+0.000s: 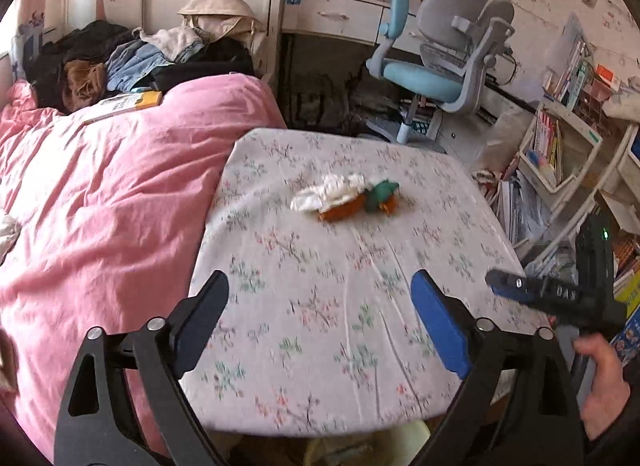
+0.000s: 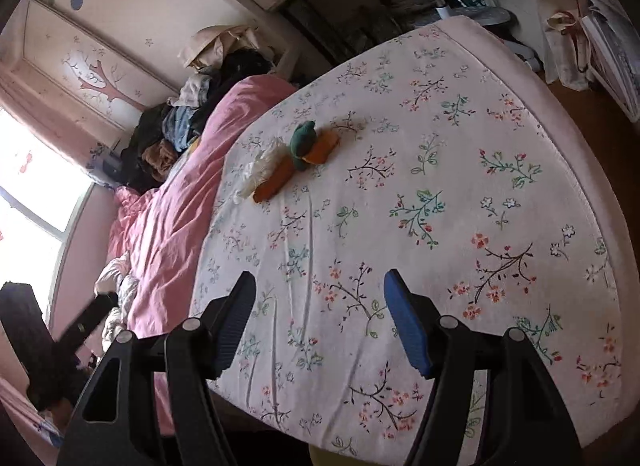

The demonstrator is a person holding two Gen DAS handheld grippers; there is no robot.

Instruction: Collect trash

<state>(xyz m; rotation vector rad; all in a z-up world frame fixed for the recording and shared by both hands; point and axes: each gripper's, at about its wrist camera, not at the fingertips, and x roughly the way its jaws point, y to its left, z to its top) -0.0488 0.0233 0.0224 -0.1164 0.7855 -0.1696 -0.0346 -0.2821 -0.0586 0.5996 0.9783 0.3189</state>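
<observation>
A small heap of trash lies on the floral bed sheet [image 1: 320, 306]: crumpled white tissue [image 1: 328, 193], an orange wrapper [image 1: 342, 209] and a green crumpled piece [image 1: 382, 193]. The same heap shows in the right wrist view, with the tissue [image 2: 258, 169], orange wrapper [image 2: 280, 177] and green piece [image 2: 304, 139] on the sheet [image 2: 440, 225]. My left gripper [image 1: 320, 286] is open and empty, well short of the heap. My right gripper [image 2: 320, 282] is open and empty, also short of it. The right gripper also shows at the right edge of the left wrist view [image 1: 552, 294].
A pink duvet [image 1: 100, 205] covers the bed's left side, with piled clothes [image 1: 132, 57] and a book [image 1: 124, 105] behind. A blue-grey desk chair [image 1: 440, 53], desk and shelves of books [image 1: 560, 145] stand beyond the bed. A pale bin rim [image 1: 368, 446] shows below the bed's near edge.
</observation>
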